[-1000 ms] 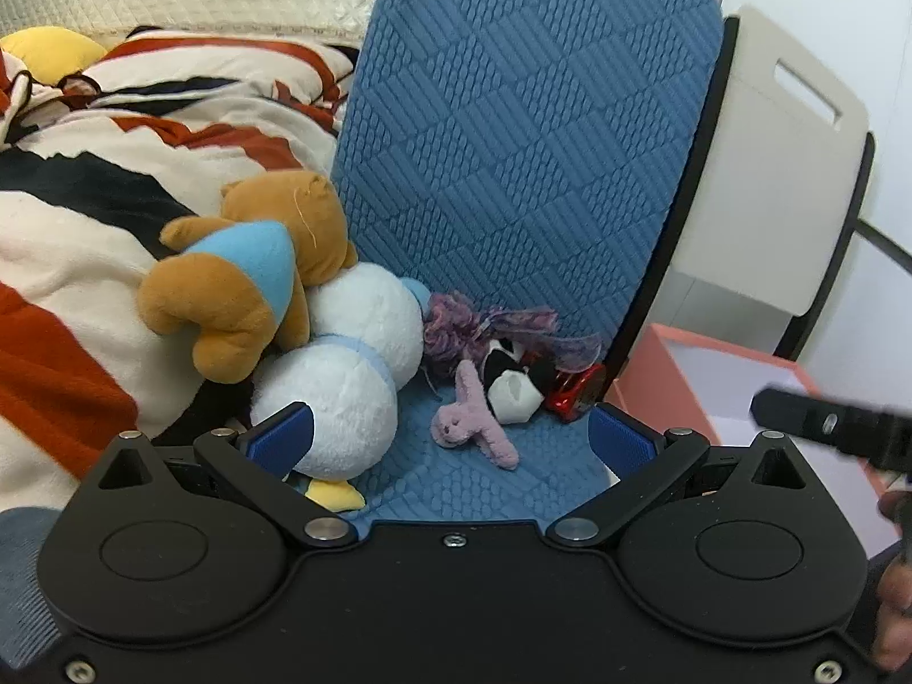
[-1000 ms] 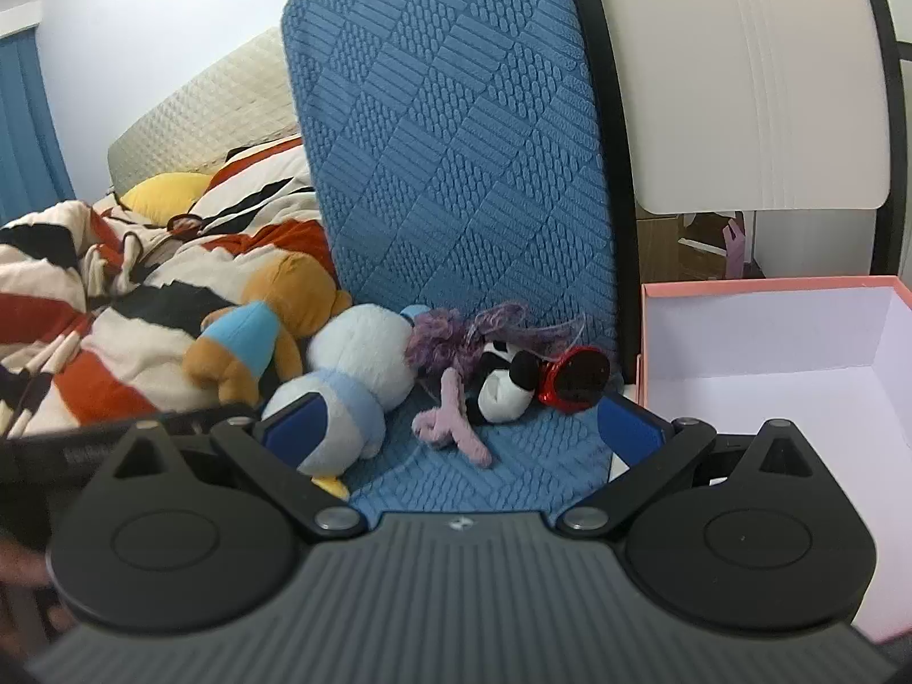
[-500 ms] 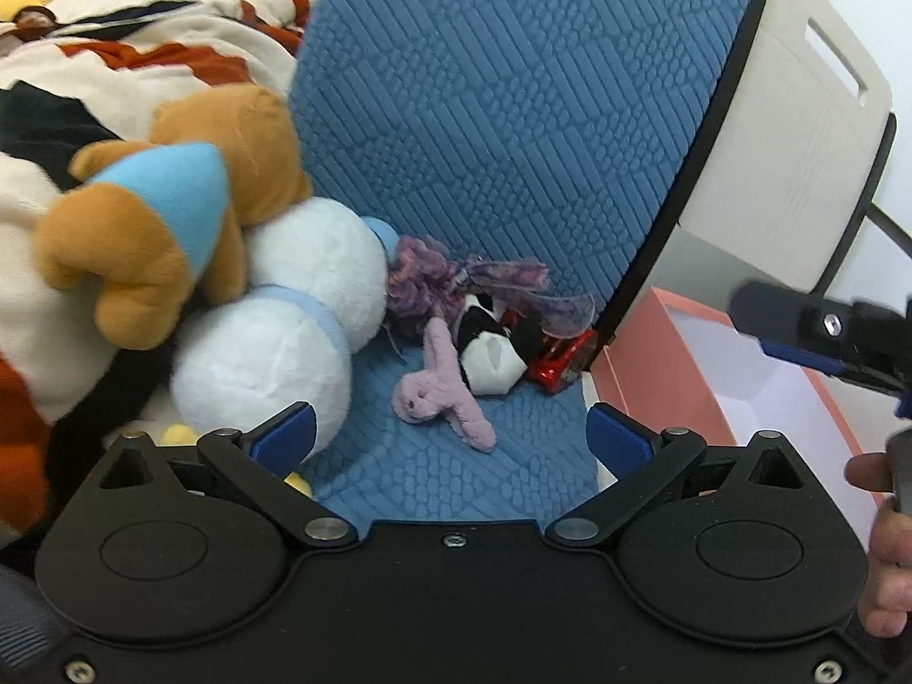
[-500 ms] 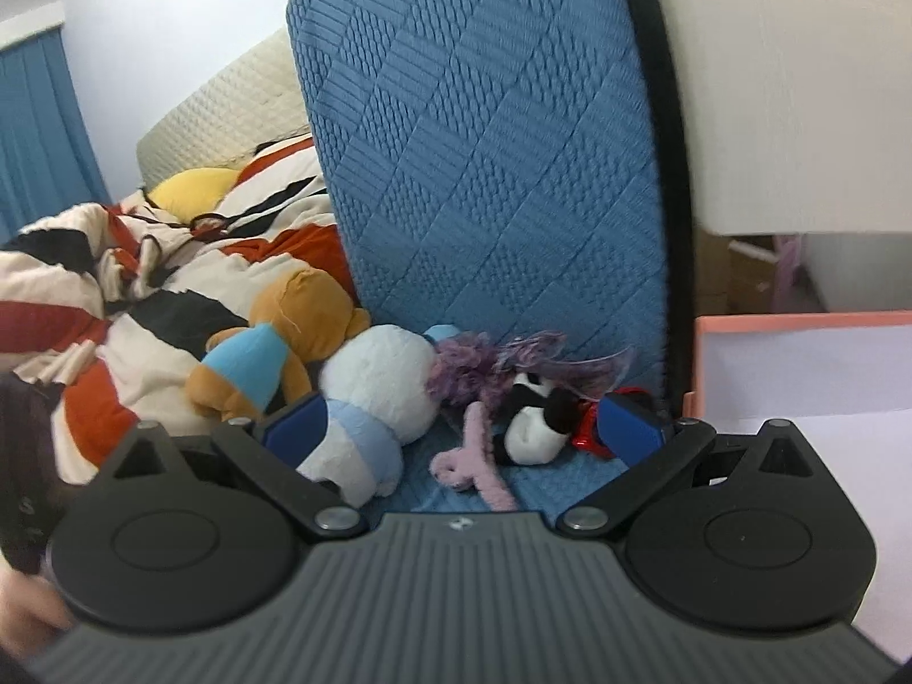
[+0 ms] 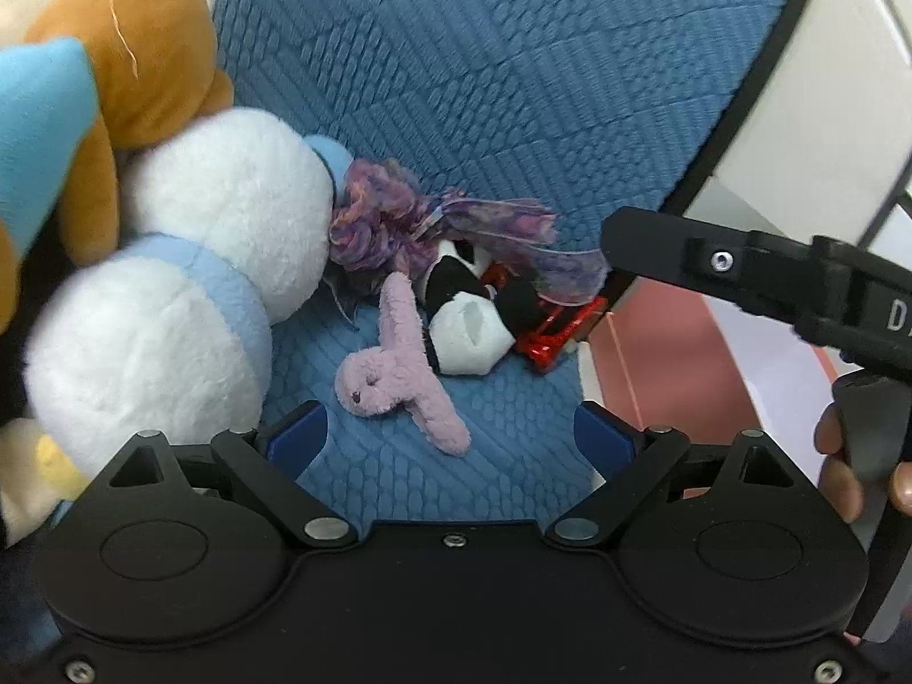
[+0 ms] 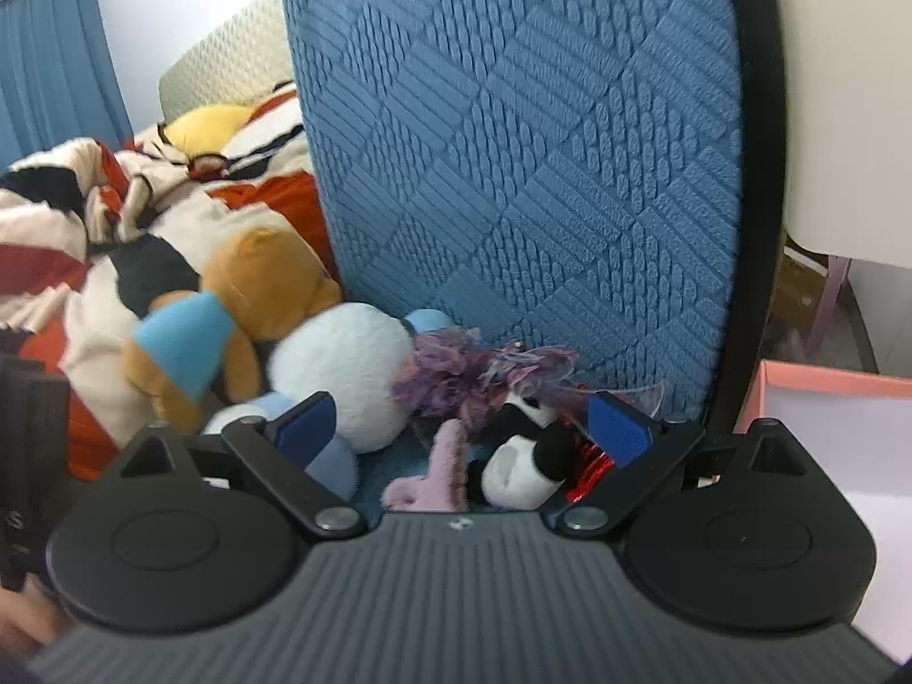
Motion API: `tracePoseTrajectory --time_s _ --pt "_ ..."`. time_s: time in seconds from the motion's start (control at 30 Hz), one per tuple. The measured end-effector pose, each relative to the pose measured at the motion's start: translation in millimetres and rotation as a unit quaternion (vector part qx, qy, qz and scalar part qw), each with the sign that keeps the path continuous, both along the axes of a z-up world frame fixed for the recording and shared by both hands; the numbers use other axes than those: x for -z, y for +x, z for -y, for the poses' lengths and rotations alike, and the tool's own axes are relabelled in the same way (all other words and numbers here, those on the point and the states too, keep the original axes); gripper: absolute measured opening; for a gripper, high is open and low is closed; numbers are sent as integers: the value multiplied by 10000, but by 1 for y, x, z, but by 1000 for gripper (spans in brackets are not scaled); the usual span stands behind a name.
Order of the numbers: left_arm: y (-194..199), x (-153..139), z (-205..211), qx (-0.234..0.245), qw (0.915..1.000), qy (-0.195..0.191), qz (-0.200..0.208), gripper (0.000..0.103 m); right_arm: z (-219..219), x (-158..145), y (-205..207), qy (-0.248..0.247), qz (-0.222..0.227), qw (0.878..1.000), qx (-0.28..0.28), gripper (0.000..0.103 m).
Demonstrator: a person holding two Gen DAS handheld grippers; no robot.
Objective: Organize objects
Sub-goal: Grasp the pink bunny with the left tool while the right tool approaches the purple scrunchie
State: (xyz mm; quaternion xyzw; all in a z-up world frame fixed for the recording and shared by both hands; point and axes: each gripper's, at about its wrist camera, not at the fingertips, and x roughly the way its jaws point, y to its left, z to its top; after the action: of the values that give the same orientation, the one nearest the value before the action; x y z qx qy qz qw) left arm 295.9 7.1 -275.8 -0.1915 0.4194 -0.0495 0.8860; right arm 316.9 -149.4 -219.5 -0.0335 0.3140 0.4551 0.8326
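On the blue chair seat (image 5: 513, 416) lie a small pink bunny (image 5: 399, 382), a black-and-white plush (image 5: 467, 319), a purple yarn-and-ribbon bundle (image 5: 387, 222) and a red toy (image 5: 558, 330). My left gripper (image 5: 450, 438) hovers low over the bunny. Its jaws are closing, the bunny's lower end lies between them, and the pads touch nothing. My right gripper (image 6: 463, 424) faces the same heap, its jaws closing around the bunny (image 6: 439, 473) and the black-and-white plush (image 6: 518, 467) without pressing on them.
A big white and pale-blue plush (image 5: 188, 285) and a brown bear with a blue hat (image 5: 142, 51) lean at the left. The chair back (image 5: 484, 85) rises right behind the toys. A pink box (image 6: 826, 387) stands at the right, a striped blanket (image 6: 68, 228) at the left.
Both grippers have come closer and lower toward the small toys on the seat, and their jaws have narrowed a little. The right gripper's body now reaches further into the left view. The toys have not moved.
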Motion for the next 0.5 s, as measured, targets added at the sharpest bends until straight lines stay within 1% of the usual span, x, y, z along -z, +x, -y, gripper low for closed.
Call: tracePoseTrajectory --time_s 0.1,0.2,0.23,0.27,0.33,0.5 --pt "13 9 4 -21 9999 74 -95 92 -11 10 16 -66 -214 9997 -7 97" --pt "23 15 12 58 9994 320 -112 92 -18 14 25 13 -282 9996 34 97" --pt "26 16 15 108 9992 358 -103 90 -21 16 27 32 -246 9997 4 97" --pt "28 17 18 173 9991 375 -83 84 -24 17 28 22 -220 9998 -29 97" --pt "32 20 23 232 9987 431 -107 78 -31 22 32 -49 -203 9998 -70 97" --pt "44 30 27 260 9980 549 -198 75 -43 38 44 -190 -108 9998 21 96"
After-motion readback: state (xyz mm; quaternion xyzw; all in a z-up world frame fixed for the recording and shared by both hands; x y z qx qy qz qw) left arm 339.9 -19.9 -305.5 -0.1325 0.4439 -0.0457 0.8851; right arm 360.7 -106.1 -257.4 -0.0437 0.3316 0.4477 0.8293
